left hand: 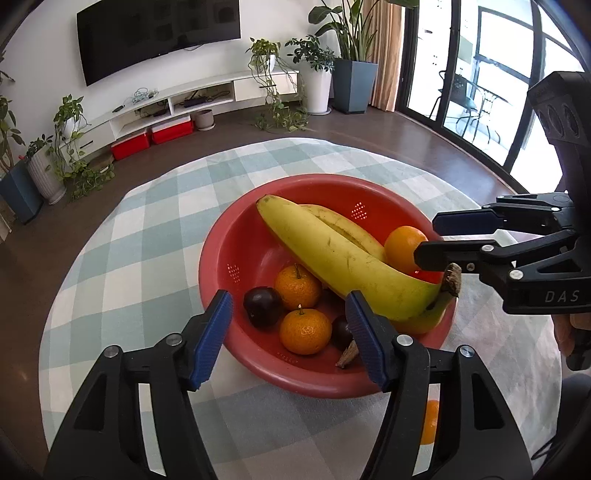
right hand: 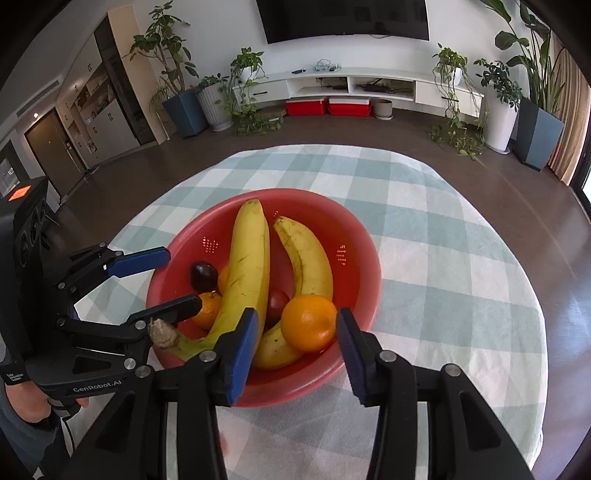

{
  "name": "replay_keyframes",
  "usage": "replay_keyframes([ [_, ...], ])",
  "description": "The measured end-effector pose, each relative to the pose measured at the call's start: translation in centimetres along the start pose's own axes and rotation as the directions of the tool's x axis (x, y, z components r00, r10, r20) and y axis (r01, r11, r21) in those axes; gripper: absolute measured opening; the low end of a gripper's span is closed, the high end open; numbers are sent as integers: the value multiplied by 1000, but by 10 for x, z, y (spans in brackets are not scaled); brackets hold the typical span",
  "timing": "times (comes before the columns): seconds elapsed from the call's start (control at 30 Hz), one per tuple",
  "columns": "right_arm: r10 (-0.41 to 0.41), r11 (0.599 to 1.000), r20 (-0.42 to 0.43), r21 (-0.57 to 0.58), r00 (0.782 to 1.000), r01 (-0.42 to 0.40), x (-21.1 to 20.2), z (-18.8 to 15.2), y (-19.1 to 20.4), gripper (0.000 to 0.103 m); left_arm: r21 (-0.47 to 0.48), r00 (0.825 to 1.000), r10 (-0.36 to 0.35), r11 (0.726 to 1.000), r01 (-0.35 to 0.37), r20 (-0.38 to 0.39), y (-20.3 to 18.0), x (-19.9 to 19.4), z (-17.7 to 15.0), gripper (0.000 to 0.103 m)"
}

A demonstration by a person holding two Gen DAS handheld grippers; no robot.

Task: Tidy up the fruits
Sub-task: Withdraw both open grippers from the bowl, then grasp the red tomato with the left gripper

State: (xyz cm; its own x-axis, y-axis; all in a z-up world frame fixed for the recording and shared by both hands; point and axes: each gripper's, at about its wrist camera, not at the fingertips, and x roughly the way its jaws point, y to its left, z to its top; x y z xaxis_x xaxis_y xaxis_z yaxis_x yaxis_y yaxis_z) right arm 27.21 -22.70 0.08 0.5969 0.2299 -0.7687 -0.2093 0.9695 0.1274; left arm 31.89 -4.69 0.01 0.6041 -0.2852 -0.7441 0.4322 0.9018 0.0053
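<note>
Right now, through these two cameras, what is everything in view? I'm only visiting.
round red plastic bowl: one, red, middle of the table
checked cloth: one, pale green and white, covering the table
long yellow bananas: two, yellow, side by side in the bowl
large round orange: one, orange, in the bowl beside the bananas
small mandarins: two, orange, in the bowl
dark plums: two, dark purple, in the bowl
loose orange fruit: one, orange, on the cloth outside the bowl, half hidden
flat television: one, black, on the wall
red boxes: two, red, under the white shelf
potted plants: several, green, along the wall
left gripper: black, blue pads, open, at the bowl's near rim
right gripper: black, blue pads, open, at the bowl's near rim
</note>
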Motion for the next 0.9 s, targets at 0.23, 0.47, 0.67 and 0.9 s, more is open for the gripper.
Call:
replay_keyframes([
  [0.23, 43, 996, 84, 77, 996, -49, -45, -24, 0, 76, -11, 999, 11, 1000, -10, 30, -6, -34, -14, 81],
  [0.47, 96, 986, 121, 123, 988, -111, -80, -73, 15, 87, -17, 998, 20, 1000, -19, 64, -20, -75, -46, 99],
  [0.67, 104, 981, 117, 154, 988, -122, -97, -124, 30, 90, -26, 997, 11, 1000, -9, 76, -35, -111, -102, 102],
  [0.9, 125, 955, 97, 257, 987, -147, -104, -180, 38, 90, -42, 997, -57, 997, 60, 60, -61, -141, -169, 102],
])
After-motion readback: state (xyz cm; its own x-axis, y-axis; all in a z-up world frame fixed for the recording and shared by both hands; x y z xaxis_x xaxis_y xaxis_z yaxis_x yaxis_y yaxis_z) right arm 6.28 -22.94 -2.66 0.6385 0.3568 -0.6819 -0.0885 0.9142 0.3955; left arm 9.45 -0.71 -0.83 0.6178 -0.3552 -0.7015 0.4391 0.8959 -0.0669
